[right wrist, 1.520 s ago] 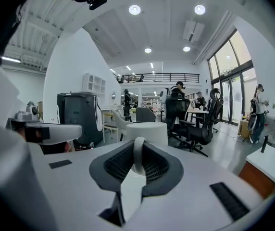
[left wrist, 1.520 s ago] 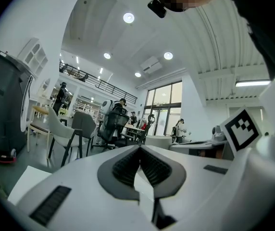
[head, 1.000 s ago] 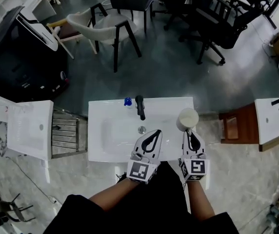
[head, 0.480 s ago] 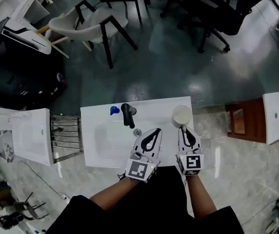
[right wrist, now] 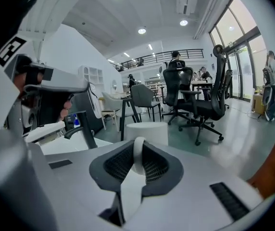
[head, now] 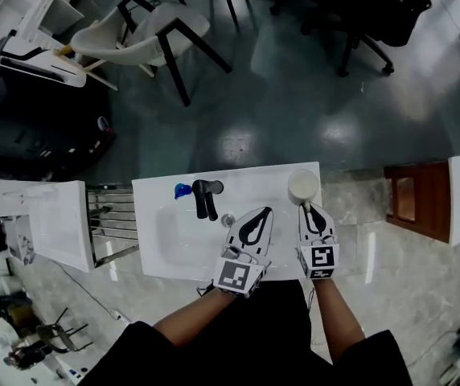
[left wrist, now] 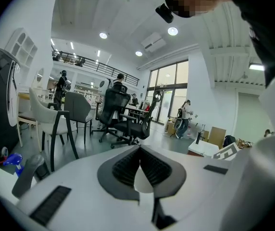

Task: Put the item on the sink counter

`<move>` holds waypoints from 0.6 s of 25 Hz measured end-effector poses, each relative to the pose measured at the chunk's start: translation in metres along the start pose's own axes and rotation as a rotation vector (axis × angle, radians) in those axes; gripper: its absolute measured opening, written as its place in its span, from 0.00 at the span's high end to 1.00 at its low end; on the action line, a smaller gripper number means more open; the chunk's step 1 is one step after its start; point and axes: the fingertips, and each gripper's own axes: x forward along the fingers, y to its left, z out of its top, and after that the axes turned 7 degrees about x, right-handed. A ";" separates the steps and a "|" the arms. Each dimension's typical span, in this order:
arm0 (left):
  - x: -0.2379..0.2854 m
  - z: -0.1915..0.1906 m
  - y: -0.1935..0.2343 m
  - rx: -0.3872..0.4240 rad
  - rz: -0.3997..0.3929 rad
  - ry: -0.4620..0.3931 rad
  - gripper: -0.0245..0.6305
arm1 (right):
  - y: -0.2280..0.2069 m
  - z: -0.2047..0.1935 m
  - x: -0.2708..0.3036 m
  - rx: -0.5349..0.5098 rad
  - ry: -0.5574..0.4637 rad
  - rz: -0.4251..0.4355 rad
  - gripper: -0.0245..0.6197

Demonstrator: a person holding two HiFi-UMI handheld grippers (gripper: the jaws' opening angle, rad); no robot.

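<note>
A white mug (head: 303, 186) is over the back right corner of the white sink counter (head: 158, 248). My right gripper (head: 308, 207) is just behind it, shut on its handle. In the right gripper view the handle (right wrist: 138, 153) runs upright between the pads of the right gripper (right wrist: 137, 150), with the mug body (right wrist: 146, 130) beyond. Whether the mug rests on the counter is hidden. My left gripper (head: 264, 212) hovers over the basin's front right part, shut and empty; the jaws of the left gripper (left wrist: 139, 150) meet with nothing between them.
A black faucet (head: 206, 195) and a small blue object (head: 182, 190) stand at the counter's back, with a drain (head: 227, 220) in the basin. A metal rack (head: 109, 223) and another white counter (head: 49, 215) are at the left, a wooden cabinet (head: 413, 199) at the right, chairs beyond.
The head view has swung, so the counter sits differently in frame. The right gripper and mug have edged a little toward the counter's back edge. The left gripper stays beside them.
</note>
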 end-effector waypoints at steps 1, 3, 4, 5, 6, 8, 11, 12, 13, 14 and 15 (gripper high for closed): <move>0.005 0.001 0.000 -0.003 -0.002 -0.007 0.94 | -0.003 -0.003 0.005 -0.001 0.005 0.006 0.87; 0.015 0.002 0.000 -0.008 -0.006 -0.016 0.94 | -0.007 -0.010 0.014 -0.005 0.018 0.016 0.87; 0.018 0.002 0.000 -0.008 -0.007 -0.014 0.94 | -0.008 -0.013 0.018 -0.009 0.023 0.021 0.87; 0.022 0.001 0.001 -0.007 -0.008 -0.007 0.94 | -0.010 -0.016 0.021 -0.014 0.027 0.025 0.87; 0.024 -0.001 0.002 -0.007 -0.009 0.002 0.94 | -0.012 -0.019 0.024 -0.020 0.030 0.027 0.87; 0.030 -0.003 0.004 -0.014 -0.009 0.010 0.94 | -0.016 -0.022 0.030 -0.027 0.038 0.028 0.87; 0.034 -0.011 0.008 -0.005 -0.008 0.030 0.94 | -0.019 -0.029 0.037 -0.030 0.053 0.043 0.87; 0.035 -0.013 0.010 -0.002 -0.006 0.035 0.94 | -0.020 -0.032 0.039 -0.033 0.059 0.049 0.87; 0.035 -0.014 0.012 -0.001 -0.004 0.039 0.94 | -0.021 -0.034 0.041 -0.035 0.063 0.054 0.87; 0.036 -0.014 0.014 -0.001 -0.001 0.042 0.94 | -0.021 -0.036 0.042 -0.036 0.065 0.058 0.87; 0.036 -0.015 0.015 -0.003 0.003 0.043 0.94 | -0.022 -0.037 0.043 -0.036 0.065 0.062 0.87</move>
